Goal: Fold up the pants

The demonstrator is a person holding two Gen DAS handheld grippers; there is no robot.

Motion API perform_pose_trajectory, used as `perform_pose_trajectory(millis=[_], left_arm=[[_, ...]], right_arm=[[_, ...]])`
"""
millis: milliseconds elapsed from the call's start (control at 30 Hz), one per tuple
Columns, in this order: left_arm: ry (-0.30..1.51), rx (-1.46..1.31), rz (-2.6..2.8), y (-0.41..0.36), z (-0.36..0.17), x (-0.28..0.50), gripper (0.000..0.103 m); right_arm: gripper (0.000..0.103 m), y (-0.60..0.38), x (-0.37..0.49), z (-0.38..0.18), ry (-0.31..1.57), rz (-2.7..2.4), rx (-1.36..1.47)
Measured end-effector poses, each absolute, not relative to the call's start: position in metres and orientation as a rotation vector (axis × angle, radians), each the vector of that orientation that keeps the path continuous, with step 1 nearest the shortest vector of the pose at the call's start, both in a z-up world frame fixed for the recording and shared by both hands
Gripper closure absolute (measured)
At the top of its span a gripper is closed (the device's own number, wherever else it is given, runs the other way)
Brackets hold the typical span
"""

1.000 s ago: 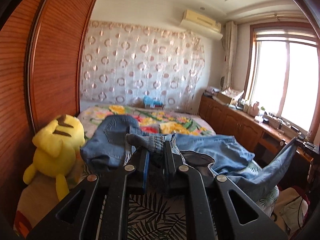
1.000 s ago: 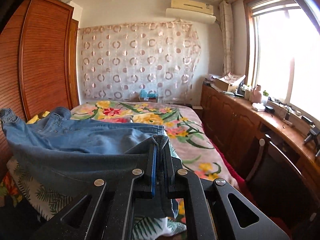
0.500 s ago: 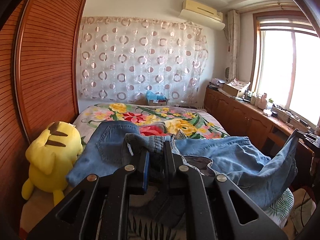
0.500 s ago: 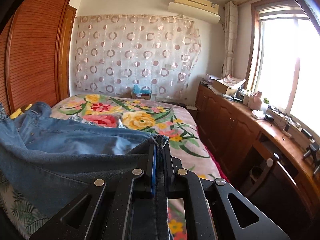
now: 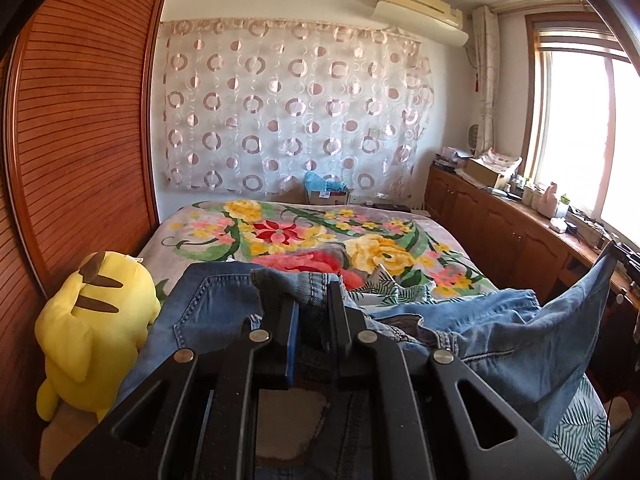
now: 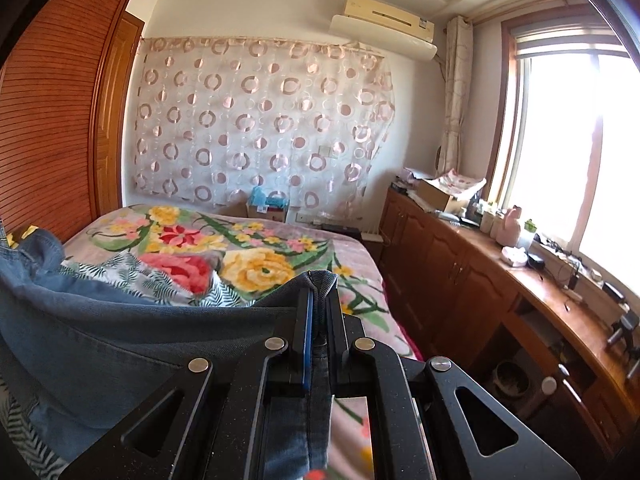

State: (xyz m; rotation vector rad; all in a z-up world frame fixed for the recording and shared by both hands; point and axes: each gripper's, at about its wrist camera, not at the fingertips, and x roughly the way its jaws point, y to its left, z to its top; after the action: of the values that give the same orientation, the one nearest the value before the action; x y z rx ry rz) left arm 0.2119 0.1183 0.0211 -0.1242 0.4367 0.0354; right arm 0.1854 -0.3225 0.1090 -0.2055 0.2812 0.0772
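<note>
Left view, grip: my left gripper (image 5: pixel 310 304) is clamped on a bunched denim edge of the pants (image 5: pixel 500 336), lifting it so the cloth hangs free for folding.
Left view, pants: they drape from 12 o'clock of the tongs out to 3 o'clock, above the bed (image 5: pixel 304 236); a yellow plush toy (image 5: pixel 94 320) sits at 9 o'clock.
Left view, hidden: which part I pinch — I cannot tell.
Right view, grip: my right gripper (image 6: pixel 318 300) is pressed closed on another denim edge, keeping the span taut toward 9 o'clock.
Right view, hidden: the far end runs off frame — the cloth below the tongs is blurred.
</note>
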Motion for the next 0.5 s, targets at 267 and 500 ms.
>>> perform_pose_trajectory(millis=[267, 500], left_arm=[[0.461, -0.126, 0.067, 0.127, 0.01, 0.246, 0.09], [0.518, -0.098, 0.075, 0.123, -0.01, 0.273, 0.09]], right_arm=[[0.098, -0.311, 0.216, 0.096, 0.291, 0.062, -0.225], [0.098, -0.299, 0.266, 0.076, 0.387, 0.049, -0.266]])
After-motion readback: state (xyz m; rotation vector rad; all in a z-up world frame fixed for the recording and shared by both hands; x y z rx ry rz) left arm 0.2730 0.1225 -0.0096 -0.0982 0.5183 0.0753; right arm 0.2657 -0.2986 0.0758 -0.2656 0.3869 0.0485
